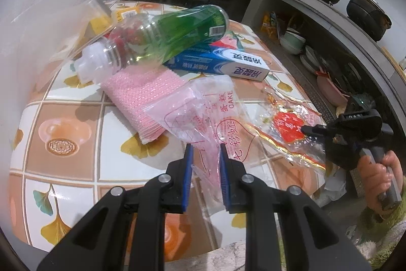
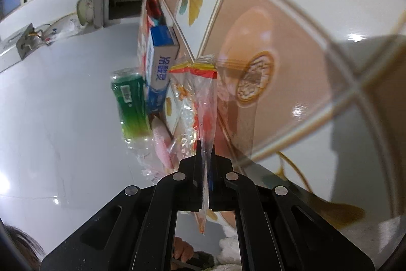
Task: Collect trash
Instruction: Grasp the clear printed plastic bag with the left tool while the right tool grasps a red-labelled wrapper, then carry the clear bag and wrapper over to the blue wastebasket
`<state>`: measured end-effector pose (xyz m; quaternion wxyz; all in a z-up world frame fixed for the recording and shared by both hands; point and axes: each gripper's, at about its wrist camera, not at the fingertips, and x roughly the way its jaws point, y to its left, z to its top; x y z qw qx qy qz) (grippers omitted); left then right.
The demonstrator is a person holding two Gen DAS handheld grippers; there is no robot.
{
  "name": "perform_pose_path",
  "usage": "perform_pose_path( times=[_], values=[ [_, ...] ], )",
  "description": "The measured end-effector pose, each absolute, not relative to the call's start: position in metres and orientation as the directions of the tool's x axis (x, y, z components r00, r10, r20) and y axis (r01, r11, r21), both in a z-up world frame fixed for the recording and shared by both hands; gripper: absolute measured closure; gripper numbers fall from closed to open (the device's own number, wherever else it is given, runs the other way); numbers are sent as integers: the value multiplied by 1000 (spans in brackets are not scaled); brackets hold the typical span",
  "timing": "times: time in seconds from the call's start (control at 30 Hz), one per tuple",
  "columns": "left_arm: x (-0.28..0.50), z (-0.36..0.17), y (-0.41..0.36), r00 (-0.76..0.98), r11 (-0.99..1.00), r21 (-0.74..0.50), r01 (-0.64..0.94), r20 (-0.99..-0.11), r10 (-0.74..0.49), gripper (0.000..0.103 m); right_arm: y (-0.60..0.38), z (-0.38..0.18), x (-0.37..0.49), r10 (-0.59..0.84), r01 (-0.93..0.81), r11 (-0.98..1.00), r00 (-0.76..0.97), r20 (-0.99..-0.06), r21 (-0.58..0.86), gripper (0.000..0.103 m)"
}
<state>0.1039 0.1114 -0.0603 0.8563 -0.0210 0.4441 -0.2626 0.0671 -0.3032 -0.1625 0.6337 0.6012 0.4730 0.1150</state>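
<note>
On the tiled worktop [image 1: 76, 118], our left gripper [image 1: 204, 151] pinches the pink cake bag [image 1: 203, 113] just in front of the toothpaste box [image 1: 228, 62]. Our right gripper [image 2: 205, 146] is clamped on the red-printed clear wrapper [image 2: 206, 103], beside that box.

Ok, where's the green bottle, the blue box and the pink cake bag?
green bottle [image 1: 185, 32], left wrist view, on its green label.
blue box [image 1: 215, 62], left wrist view, on its long blue side.
pink cake bag [image 1: 203, 113], left wrist view, on its printed front, above the fingers.

One green bottle [image 1: 177, 34], one blue box [image 1: 223, 62], one pink cloth [image 1: 142, 98], two clear wrappers [image 1: 203, 113] [image 1: 286, 128].
</note>
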Motion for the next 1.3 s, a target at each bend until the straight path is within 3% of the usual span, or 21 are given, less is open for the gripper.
perform_pose_path(
  times=[0.6, 1.3],
  values=[
    [91, -32, 59, 469, 809, -214, 547, -722, -508, 84, -338, -140, 37, 680, 293, 219, 639, -361, 931, 101],
    [103, -11, -35, 399, 670, -184, 720, -681, -615, 84, -424, -140, -27, 472, 262, 101, 836, -278, 960, 101]
  ],
)
